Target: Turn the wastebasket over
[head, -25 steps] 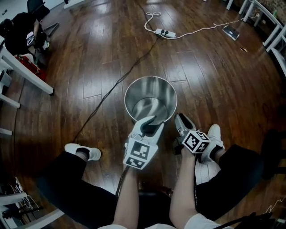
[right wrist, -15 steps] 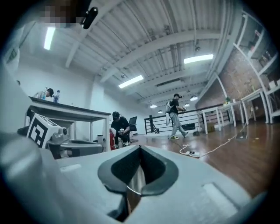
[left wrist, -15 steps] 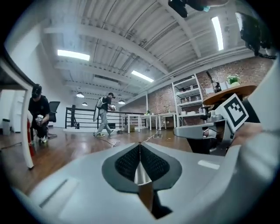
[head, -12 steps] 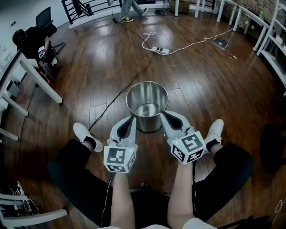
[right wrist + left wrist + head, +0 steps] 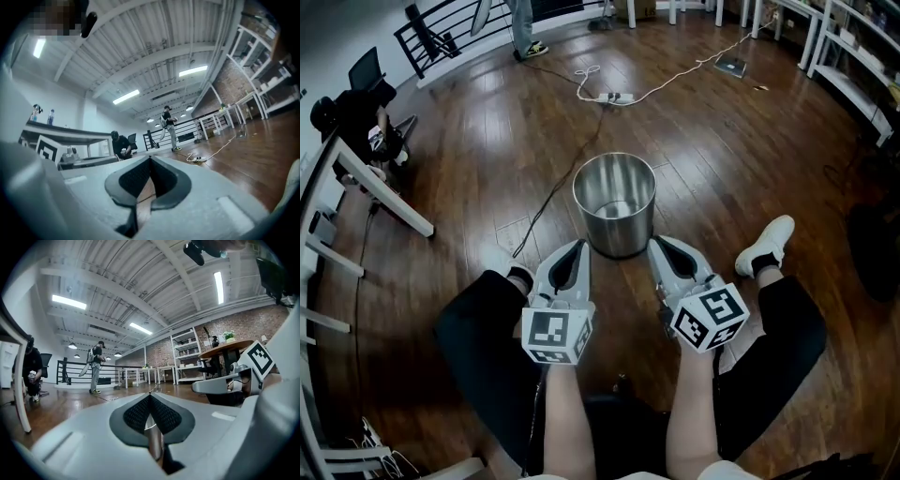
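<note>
The steel wastebasket [image 5: 615, 202] stands upright on the wooden floor, its open mouth facing up and its inside bare. My left gripper [image 5: 579, 245] hovers just short of its near left side, jaws shut with nothing between them. On the near right side my right gripper [image 5: 657, 242] is also shut and holds nothing. Neither touches the basket. In the left gripper view the dark pads [image 5: 150, 399] meet, and the right gripper [image 5: 243, 376] shows beside them. The right gripper view shows its pads [image 5: 150, 164] pressed together.
A black cable [image 5: 548, 202] runs along the floor left of the basket to a power strip [image 5: 612, 97] with a white cord. White table legs [image 5: 384, 192] and a seated person [image 5: 356, 117] are at left, shelving [image 5: 853, 75] at right. My shoe [image 5: 766, 246] rests right of the basket.
Both grippers left the basket's rim, closed, rose and drew back toward me. The basket stays upright, and the head view has lifted to show more of the room.
</note>
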